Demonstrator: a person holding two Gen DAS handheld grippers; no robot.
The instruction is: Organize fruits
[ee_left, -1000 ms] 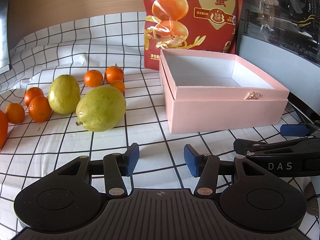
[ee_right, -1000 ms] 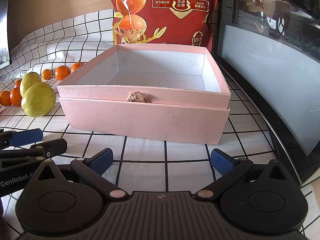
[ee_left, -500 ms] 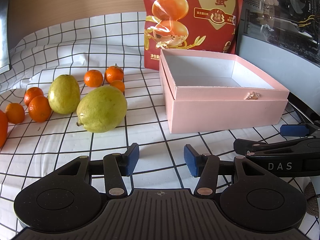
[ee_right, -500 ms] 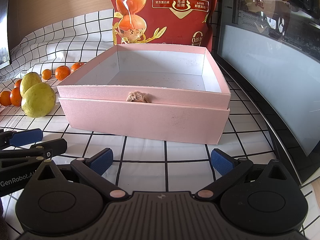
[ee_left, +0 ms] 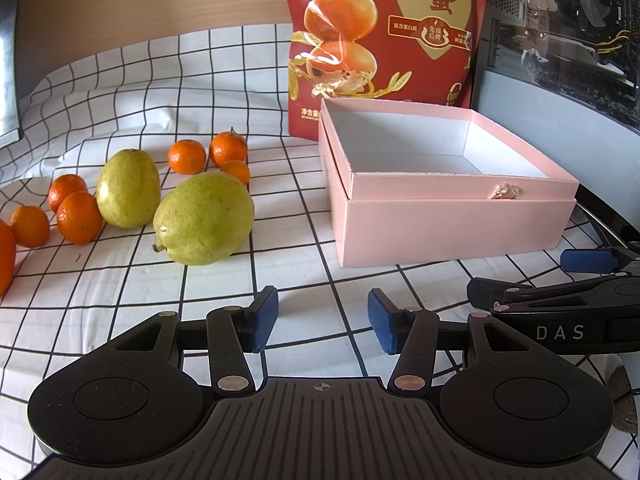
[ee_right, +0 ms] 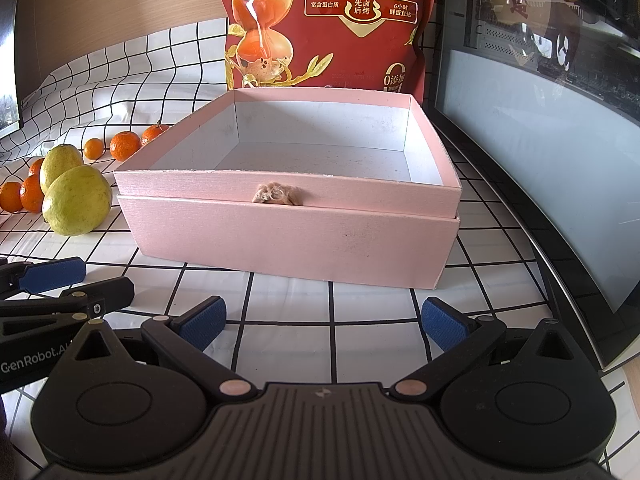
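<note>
The right gripper [ee_left: 560, 280] reads "DAS", the left gripper [ee_left: 322, 314] "GenRobot.AI". Both jaws stand released, grasping nothing, low over the bench [ee_left: 280, 272]. Two yellow-green guavas [ee_left: 204, 218] and small tangerines [ee_left: 187, 156] lie ahead-left of the left jaws, left of the open pink box [ee_right: 288, 236].

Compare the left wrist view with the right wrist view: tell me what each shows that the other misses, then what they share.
Only the left wrist view shows the big orange fruit cut off at its left edge and the full spread of small oranges.

Only the right wrist view shows the whole floor of the pink box, bare.

Both show the two yellow-green fruits, the red snack bag, the checked cloth, and both open grippers: left gripper, right gripper.
</note>
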